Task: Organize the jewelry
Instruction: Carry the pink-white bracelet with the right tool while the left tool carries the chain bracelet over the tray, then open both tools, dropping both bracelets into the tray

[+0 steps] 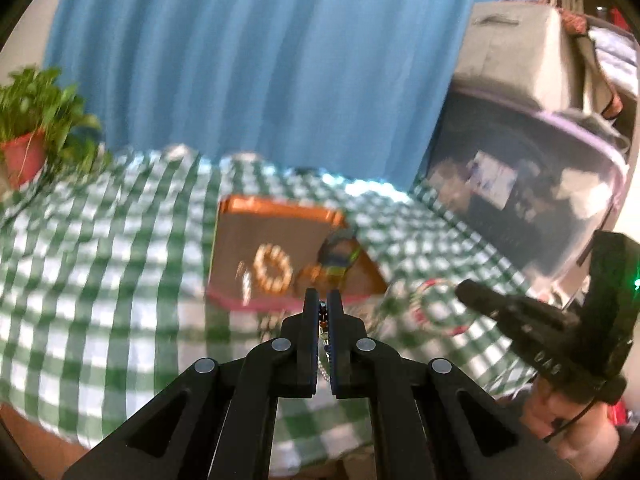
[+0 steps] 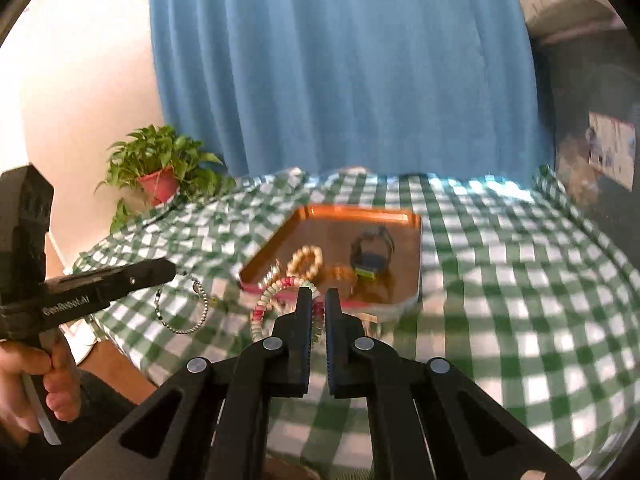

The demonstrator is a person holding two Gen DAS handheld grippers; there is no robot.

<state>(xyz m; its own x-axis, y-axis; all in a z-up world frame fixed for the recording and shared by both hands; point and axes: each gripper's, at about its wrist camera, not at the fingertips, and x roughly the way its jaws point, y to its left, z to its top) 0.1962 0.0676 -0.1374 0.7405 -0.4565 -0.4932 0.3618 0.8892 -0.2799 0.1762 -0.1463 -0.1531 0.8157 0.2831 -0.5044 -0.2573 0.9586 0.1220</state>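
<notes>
An orange tray lies on the green checked cloth. In it are a pale bead bracelet, a dark watch and an amber bracelet. My left gripper is shut on a thin chain, which hangs below its tip in the right wrist view. My right gripper is shut on a pink, white and green bead bracelet, held just in front of the tray; it also shows in the left wrist view.
A potted plant stands at the cloth's far left corner. A blue curtain hangs behind the table. Dark furniture stands to the right.
</notes>
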